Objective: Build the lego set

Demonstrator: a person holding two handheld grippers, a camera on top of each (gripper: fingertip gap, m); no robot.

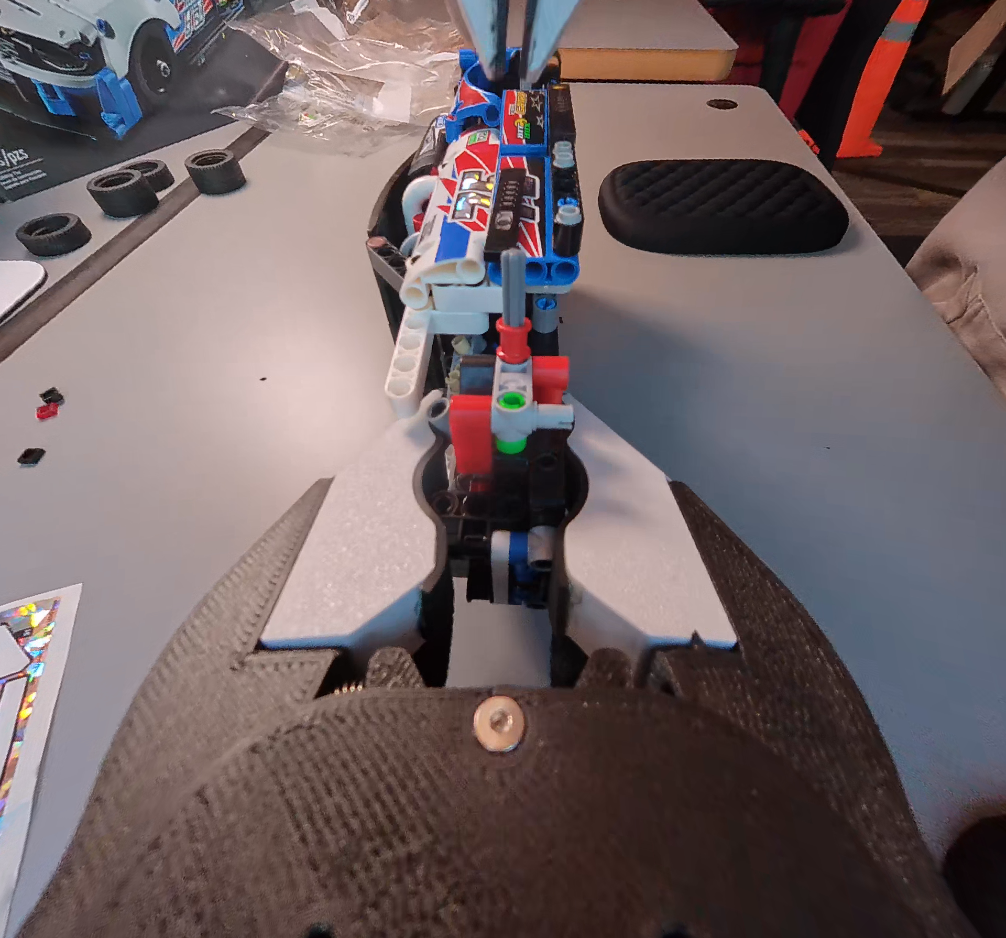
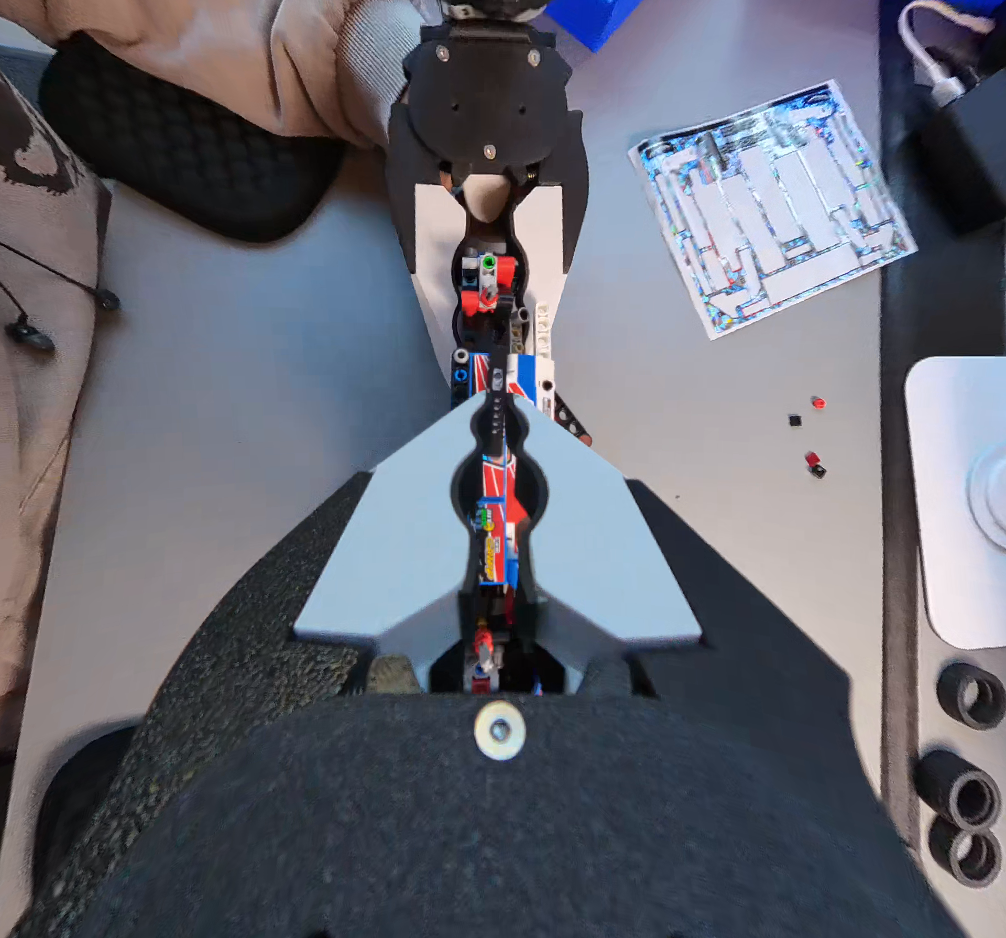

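Presently, the partly built lego car (image 1: 492,215) is held between the two grippers above the grey table (image 1: 218,367), turned on its side. The left gripper (image 1: 498,438) is closed on the near end of the car, its white fingers (image 1: 359,541) pressed against the black frame on both sides, with a red, grey and green pin cluster (image 1: 509,405) standing just beyond the fingertips. The right gripper (image 2: 498,400) is closed on the opposite end, its jaws narrowed onto the stickered red, white and blue body panels; in the left wrist view it enters at 12 o'clock and meets the far end of the car.

In the left wrist view, four loose black tyres (image 1: 122,193) lie at 10 o'clock, beside the set's box (image 1: 109,30). Crumpled clear bags (image 1: 348,73) sit at 11 o'clock. A black padded rest (image 1: 724,207) lies at 2 o'clock, near the car but not touching it. Small red and black pieces (image 1: 46,405) are scattered at 9 o'clock, and a sticker sheet (image 1: 27,694) lies at 8 o'clock.

In the right wrist view, a beige sleeve (image 2: 245,30) reaches the left gripper at 11 o'clock.
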